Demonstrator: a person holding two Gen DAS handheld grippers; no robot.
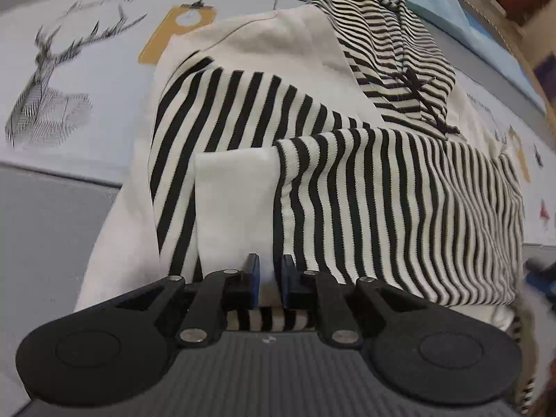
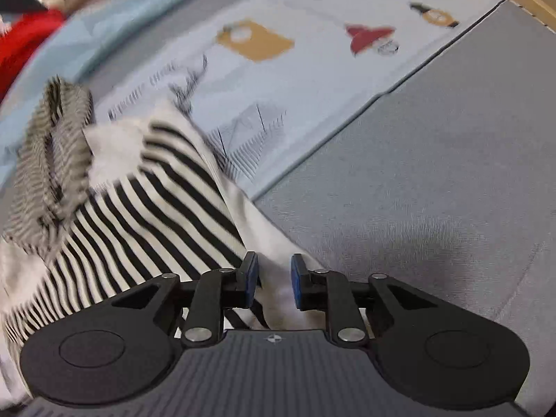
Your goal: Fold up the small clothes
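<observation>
Grey fabric (image 2: 434, 191) with a pale printed cloth (image 1: 87, 52) laid over it serves as the folding surface, deer and lamp motifs being visible on the print; a small striped hooded garment (image 1: 347, 180) is spread across it, cream panels and black stripes bunched into soft folds, its finely striped hood (image 1: 382, 34) lying at the far end. The left hand-held gripper (image 1: 270, 274) is seen narrowed on a cream cuff (image 1: 232, 201); the right hand-held gripper (image 2: 274, 278) is set slightly wider, white cloth lying between its pads, though whether they press on it cannot be told. The knit is judged light, limp and stretchy, not slippery or fragile; it will sag from any single point, so hems, cuffs and seams are judged the firmest places to be taken.
</observation>
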